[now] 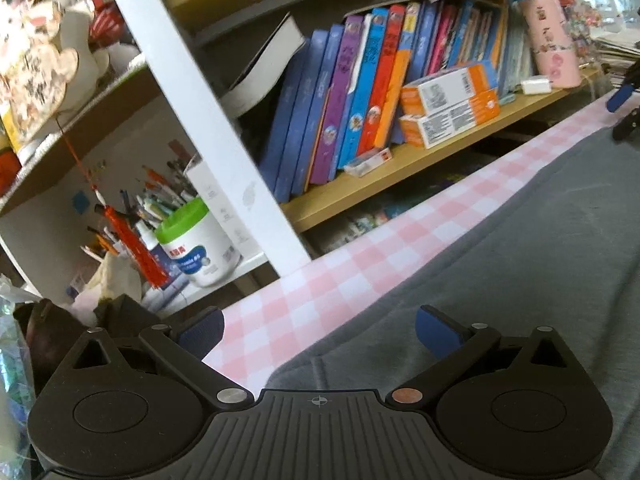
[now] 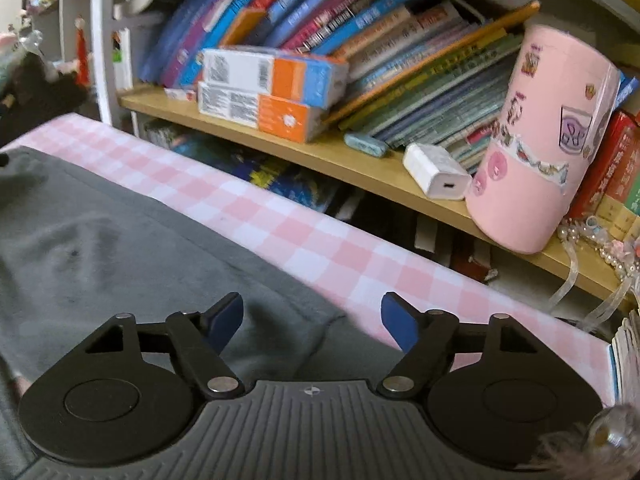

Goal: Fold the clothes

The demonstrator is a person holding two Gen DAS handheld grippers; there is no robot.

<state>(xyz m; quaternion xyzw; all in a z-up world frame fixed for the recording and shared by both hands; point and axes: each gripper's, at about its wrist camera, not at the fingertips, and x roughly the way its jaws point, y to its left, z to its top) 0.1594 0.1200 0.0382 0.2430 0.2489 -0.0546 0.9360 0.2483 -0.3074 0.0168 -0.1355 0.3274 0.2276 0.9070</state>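
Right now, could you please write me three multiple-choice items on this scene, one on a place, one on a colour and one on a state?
1. Where does the white charger lie?
A. on the grey garment
B. on the wooden shelf beside the pink canister
C. on top of the orange boxes

2. What colours is the checked tablecloth?
A. pink and white
B. blue and white
C. green and yellow

3. How do the jaws of the right gripper stand?
A. shut on the garment
B. shut on nothing
C. open, holding nothing

Answers:
1 B: in the right wrist view the charger sits on the wooden shelf next to the pink canister.
2 A: pink and white squares run along the table edge.
3 C: the blue pads stand wide apart above the grey garment, with nothing between them.
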